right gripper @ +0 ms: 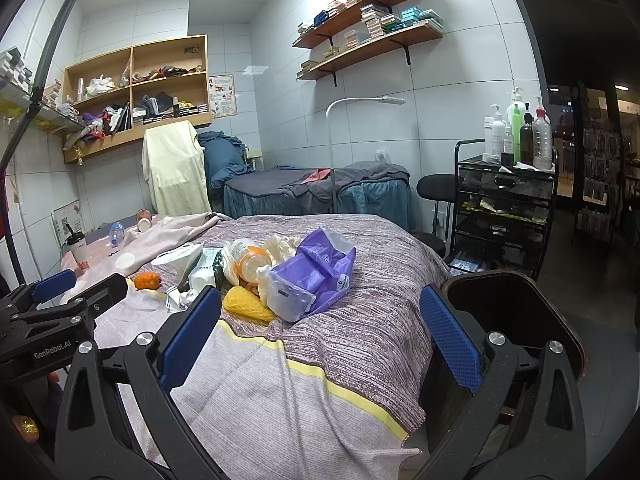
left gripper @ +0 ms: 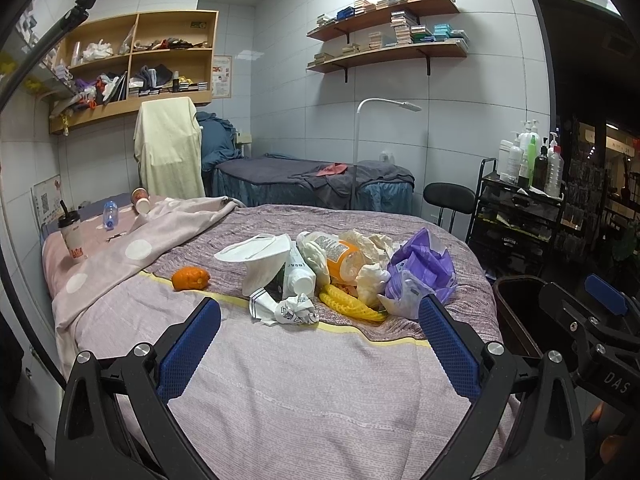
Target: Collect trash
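A heap of trash lies mid-bed: a purple plastic bag (left gripper: 424, 268) (right gripper: 320, 276), an orange-labelled bottle (left gripper: 340, 258) (right gripper: 250, 262), a yellow foam net (left gripper: 352, 302) (right gripper: 246, 304), crumpled paper (left gripper: 292, 310), a white pouch (left gripper: 260, 258) and an orange peel (left gripper: 191, 278) (right gripper: 147, 280). A dark trash bin (right gripper: 516, 308) (left gripper: 520, 312) stands at the bed's right side. My left gripper (left gripper: 320, 344) is open and empty, above the bed short of the heap. My right gripper (right gripper: 320, 340) is open and empty, between the heap and the bin.
At the bed's far left are a drink cup with straw (left gripper: 72, 236), a plastic bottle (left gripper: 109, 213) and a paper cup (left gripper: 141, 201) by a dotted blanket (left gripper: 160, 236). A black cart with bottles (right gripper: 504, 200), a stool (right gripper: 434, 188) and a second bed (left gripper: 312, 184) stand behind.
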### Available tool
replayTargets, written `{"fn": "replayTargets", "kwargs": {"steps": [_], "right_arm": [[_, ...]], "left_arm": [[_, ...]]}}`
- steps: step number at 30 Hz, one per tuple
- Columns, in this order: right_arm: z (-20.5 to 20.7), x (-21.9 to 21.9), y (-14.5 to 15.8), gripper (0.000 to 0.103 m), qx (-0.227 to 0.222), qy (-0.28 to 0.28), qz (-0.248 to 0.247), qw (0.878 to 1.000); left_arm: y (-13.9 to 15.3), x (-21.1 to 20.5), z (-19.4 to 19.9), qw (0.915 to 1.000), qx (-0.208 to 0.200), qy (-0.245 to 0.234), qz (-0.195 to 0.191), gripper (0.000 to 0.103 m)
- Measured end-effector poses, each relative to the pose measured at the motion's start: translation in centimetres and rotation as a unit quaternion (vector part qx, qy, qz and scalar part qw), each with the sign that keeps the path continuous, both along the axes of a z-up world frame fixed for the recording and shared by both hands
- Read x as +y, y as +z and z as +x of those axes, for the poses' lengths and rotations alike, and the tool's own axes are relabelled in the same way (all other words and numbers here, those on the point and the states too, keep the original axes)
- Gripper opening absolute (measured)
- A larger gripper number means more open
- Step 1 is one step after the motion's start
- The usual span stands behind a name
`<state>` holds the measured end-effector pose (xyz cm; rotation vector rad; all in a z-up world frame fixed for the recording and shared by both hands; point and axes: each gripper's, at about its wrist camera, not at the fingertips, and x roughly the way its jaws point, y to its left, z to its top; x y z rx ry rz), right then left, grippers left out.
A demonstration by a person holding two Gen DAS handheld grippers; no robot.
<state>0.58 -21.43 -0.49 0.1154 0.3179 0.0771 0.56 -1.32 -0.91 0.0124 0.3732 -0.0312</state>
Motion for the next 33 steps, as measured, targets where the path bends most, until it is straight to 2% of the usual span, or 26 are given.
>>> {"fn": "replayTargets", "kwargs": {"steps": [20, 23, 26, 30, 33], "right_arm": [[1.0, 0.4, -1.2, 0.098, 0.021, 0.005, 0.000, 1.000], [2.1, 0.4, -1.8, 0.098, 0.049, 0.014, 0.004, 0.999], [3.8, 0.2, -2.8, 0.098, 0.093, 0.034, 0.013, 0.995], [6.5, 0.4, -4.2, 0.098, 0.154, 0.060, 0.026, 0.986], [8.2, 0.8, -4.7, 0.098, 0.179, 0.072, 0.024, 0.981]], "left_arm": [[-0.7, 0.8, 0.8, 0.9997, 0.021, 0.002, -0.009, 0.097], [-1.4, 1.3, 1.6, 0.9990, 0.043, 0.004, -0.012, 0.097], [-2.8, 2.2, 2.9, 0.9963, 0.083, 0.002, -0.021, 0.097], [-4.2, 3.7, 4.7, 0.9906, 0.132, -0.006, -0.035, 0.097], [-4.7, 4.5, 5.8, 0.9875, 0.152, -0.012, -0.037, 0.097]]}}
